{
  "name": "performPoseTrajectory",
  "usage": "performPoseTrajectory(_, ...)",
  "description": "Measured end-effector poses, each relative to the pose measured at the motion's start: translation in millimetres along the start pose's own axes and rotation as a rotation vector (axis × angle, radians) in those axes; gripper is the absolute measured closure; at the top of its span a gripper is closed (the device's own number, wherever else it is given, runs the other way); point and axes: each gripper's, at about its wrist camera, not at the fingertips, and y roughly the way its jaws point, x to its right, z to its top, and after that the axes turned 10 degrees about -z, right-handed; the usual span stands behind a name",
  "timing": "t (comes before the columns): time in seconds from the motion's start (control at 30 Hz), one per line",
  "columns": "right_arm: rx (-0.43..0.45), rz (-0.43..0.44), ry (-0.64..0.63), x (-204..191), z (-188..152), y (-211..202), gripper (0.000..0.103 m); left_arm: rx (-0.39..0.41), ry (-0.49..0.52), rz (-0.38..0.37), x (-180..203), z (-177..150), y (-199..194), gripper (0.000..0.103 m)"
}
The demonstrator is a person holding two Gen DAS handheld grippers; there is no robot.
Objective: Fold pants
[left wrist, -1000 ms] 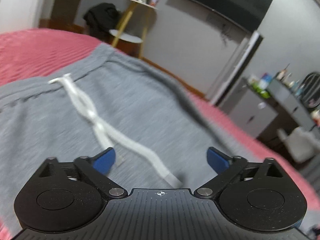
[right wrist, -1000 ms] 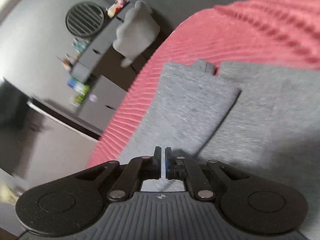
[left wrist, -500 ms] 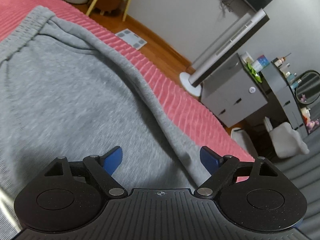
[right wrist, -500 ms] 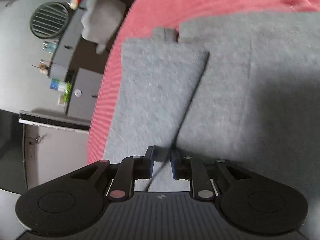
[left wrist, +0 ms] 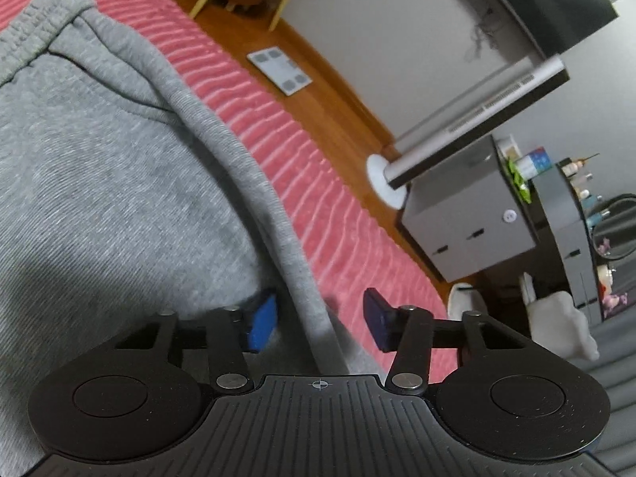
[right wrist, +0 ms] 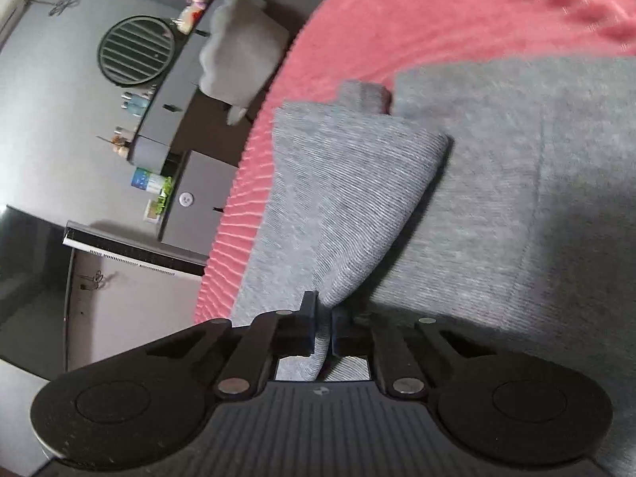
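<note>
Grey sweatpants (left wrist: 119, 198) lie flat on a red ribbed bedspread (left wrist: 310, 183), their waistband (left wrist: 35, 35) at the upper left. My left gripper (left wrist: 318, 318) straddles the pants' thick side edge. Its jaws are closing, and the edge runs between the blue pads (left wrist: 262, 318) with a gap still showing on the right. In the right wrist view, my right gripper (right wrist: 324, 318) is shut on a fold of the grey pant leg (right wrist: 349, 198). The fabric rises from the bed into the pads like a tent. The leg's hem lies near the bedspread (right wrist: 437, 20) edge.
Beyond the bed's edge are a wooden floor with a bathroom scale (left wrist: 278, 69), a white tower unit (left wrist: 477, 119), a grey cabinet (left wrist: 465, 222) and a dark desk with small items. A grey chair (right wrist: 238, 51) stands by the bed corner.
My left gripper swung from the white drawstring area to the pants' side edge and its jaws narrowed around it. My right gripper parted briefly, then shut on the leg fabric, which now lifts.
</note>
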Motion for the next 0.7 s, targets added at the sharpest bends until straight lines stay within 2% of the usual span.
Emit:
performPoseTrajectory(0.03, 0.009, 0.007, -0.007, -0.6, -0.6, -2.1, 0.097, -0.003, 0.001, 0.011, -0.9, 0.8, 1.5, 0.083)
performPoseTrajectory(0.07, 0.015, 0.014, -0.011, -1.2, -0.9, -2.1, 0.097, -0.01, 0.002, 0.024, -2.2, 2.1, 1.5, 0.094)
performPoseTrajectory(0.13, 0.022, 0.037, -0.007, 0.6, -0.2, 0.3, 0.096, -0.028, 0.002, 0.022, -4.1, -0.6, -1.8, 0.095)
performPoseTrajectory(0.17, 0.02, 0.048, -0.007, 2.5, 0.6, 1.4, 0.091, -0.021, 0.025, 0.023, -2.6, -2.7, -6.7, 0.095)
performPoseTrajectory(0.23, 0.009, 0.056, -0.016, 2.5, 3.5, 7.2, 0.09, -0.003, 0.064, 0.03, 1.6, -8.3, -18.8, 0.096)
performPoseTrajectory(0.37, 0.005, 0.078, 0.013, 7.0, 4.1, 8.2, 0.095, 0.044, 0.12, 0.009, 16.6, -18.4, -56.5, 0.096)
performPoseTrajectory(0.53, 0.012, 0.129, -0.02, -1.4, 11.4, -28.2, 0.097, 0.08, 0.143, -0.074, 28.2, -35.7, -132.2, 0.096)
performPoseTrajectory(0.63, -0.004, 0.122, 0.018, 3.5, 18.1, -53.3, 0.098, 0.111, 0.167, -0.101, 25.4, -57.5, -189.6, 0.096)
performPoseTrajectory(0.7, 0.021, 0.13, 0.04, 10.0, 21.9, -71.5, 0.098, 0.106, 0.151, -0.126, 14.8, -77.7, -224.0, 0.096)
